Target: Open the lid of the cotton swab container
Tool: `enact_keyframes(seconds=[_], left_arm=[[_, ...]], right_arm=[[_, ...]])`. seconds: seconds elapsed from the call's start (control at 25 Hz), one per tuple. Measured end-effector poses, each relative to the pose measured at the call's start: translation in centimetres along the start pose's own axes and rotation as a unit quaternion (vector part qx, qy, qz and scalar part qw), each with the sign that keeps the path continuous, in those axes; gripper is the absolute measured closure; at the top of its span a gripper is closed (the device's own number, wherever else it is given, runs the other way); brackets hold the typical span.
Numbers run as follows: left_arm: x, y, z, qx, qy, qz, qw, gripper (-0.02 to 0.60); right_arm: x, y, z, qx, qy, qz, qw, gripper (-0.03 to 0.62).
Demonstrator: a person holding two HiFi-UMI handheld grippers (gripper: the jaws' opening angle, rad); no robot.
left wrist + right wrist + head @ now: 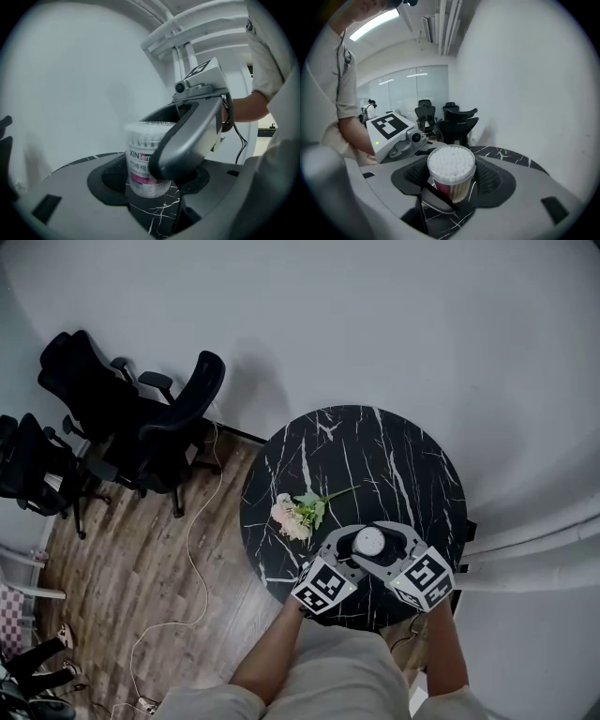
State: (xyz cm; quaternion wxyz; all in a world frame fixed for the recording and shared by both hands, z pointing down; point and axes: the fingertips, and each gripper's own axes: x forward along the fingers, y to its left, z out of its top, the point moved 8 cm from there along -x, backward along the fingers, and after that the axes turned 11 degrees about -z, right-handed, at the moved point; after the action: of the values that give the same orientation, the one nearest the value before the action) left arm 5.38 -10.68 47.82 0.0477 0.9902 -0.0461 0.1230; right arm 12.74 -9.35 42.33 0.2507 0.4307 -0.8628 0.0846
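Cotton swab container [368,542], flowers [296,515] just beside

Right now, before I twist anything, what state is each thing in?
Container: upright on the table, full of swabs.
Lid: seems on; clear, hard to confirm.
Left gripper: jaws around the container, contact unclear.
Right gripper: jaws snug on the container.
Flowers: lying on the table.
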Motion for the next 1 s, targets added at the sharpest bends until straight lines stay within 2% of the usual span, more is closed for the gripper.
enact_keyframes(seconds=[0.16,0.36,0.68,1.0], left_arm=[[-0.6,0.8,-0.2,-0.005,-0.002,0.011,0.9999,0.318],[-0.8,1.1,-0.4,0.000,0.002,0.017,0.9999,0.318],[-0.1,1.3,-0.9,-0.001,0.017,0.005,0.9998,0.318],[1.1,1.0,-0.3,0.018,0.020,-0.028,0.9992,0.318]], right_arm=[[1.0,0.9,0.2,0.008,-0.028,-0.071,0.997,0.299],[0.9,1.4,0.2,0.000,-0.049,-0.116,0.992,0.298],[-0.1,1.5,0.6,0.011,-0.065,-0.136,0.989,0.299],[-0.4,1.0,0.0,0.018,-0.051,-0.166,0.985,0.299]])
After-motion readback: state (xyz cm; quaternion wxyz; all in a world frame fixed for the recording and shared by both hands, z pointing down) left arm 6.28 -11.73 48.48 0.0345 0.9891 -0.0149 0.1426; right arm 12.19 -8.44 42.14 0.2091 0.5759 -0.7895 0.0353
